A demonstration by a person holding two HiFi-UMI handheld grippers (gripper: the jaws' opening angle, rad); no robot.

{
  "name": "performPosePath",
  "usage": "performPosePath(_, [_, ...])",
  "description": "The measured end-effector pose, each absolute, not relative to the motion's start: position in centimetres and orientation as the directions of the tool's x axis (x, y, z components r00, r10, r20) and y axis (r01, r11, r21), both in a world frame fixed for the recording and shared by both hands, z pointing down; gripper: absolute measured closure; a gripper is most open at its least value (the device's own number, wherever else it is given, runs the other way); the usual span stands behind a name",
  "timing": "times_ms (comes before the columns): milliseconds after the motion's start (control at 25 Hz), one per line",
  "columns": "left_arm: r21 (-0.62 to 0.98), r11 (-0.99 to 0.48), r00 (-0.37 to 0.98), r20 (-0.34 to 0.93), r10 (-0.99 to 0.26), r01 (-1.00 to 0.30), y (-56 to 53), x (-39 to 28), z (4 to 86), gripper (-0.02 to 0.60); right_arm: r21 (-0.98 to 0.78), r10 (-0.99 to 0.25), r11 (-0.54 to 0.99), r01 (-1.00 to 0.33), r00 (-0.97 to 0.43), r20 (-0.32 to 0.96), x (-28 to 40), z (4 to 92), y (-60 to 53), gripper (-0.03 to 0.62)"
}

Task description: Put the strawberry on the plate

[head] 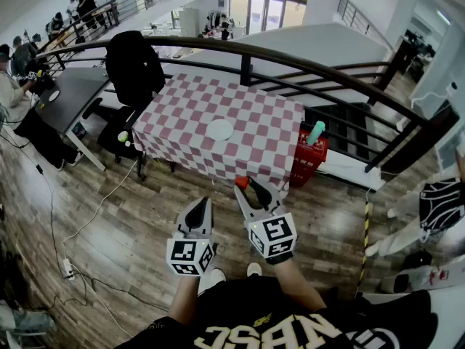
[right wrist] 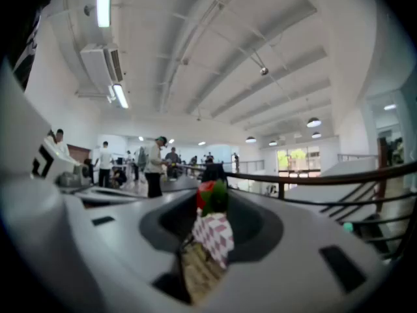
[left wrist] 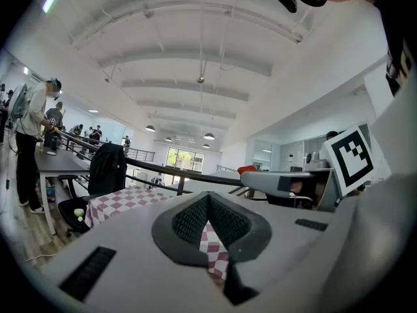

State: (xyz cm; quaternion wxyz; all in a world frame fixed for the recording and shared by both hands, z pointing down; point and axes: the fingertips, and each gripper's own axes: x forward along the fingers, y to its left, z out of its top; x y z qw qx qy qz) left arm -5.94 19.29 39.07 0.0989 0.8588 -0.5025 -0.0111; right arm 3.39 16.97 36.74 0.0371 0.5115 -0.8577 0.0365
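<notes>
I stand on the wooden floor a few steps short of the table with the red-and-white checked cloth [head: 247,115]. A white plate [head: 219,129] lies near the table's middle. My right gripper [head: 247,186] is shut on a red strawberry [head: 242,182] at its tips, held in the air in front of the table's near edge. In the right gripper view the strawberry [right wrist: 210,195], red with green leaves, sits between the pads of the right gripper [right wrist: 210,204]. My left gripper [head: 205,203] hangs beside it, shut with nothing in it; in the left gripper view the left gripper [left wrist: 208,197] has its tips together.
A black chair with a jacket [head: 134,67] stands at the table's left end. A red basket [head: 309,158] with a teal bottle [head: 316,131] sits at its right end. A dark railing [head: 290,64] runs behind. A black desk [head: 73,93] and cables [head: 69,267] are at the left.
</notes>
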Motion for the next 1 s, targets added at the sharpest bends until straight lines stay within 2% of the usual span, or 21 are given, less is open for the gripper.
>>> performPosePath(520, [0.197, -0.508, 0.531, 0.09, -0.843, -0.839, 20.9, -11.4, 41.0, 0.572, -0.007, -0.873, 0.48, -0.877, -0.478, 0.093, -3.8, 37.4, 17.8, 0.448])
performPosePath(1000, [0.225, -0.538, 0.573, 0.131, -0.809, -0.812, 16.1, -12.1, 43.4, 0.573, -0.046, -0.9, 0.416, -0.908, -0.418, 0.126, -3.8, 39.7, 11.9, 0.447])
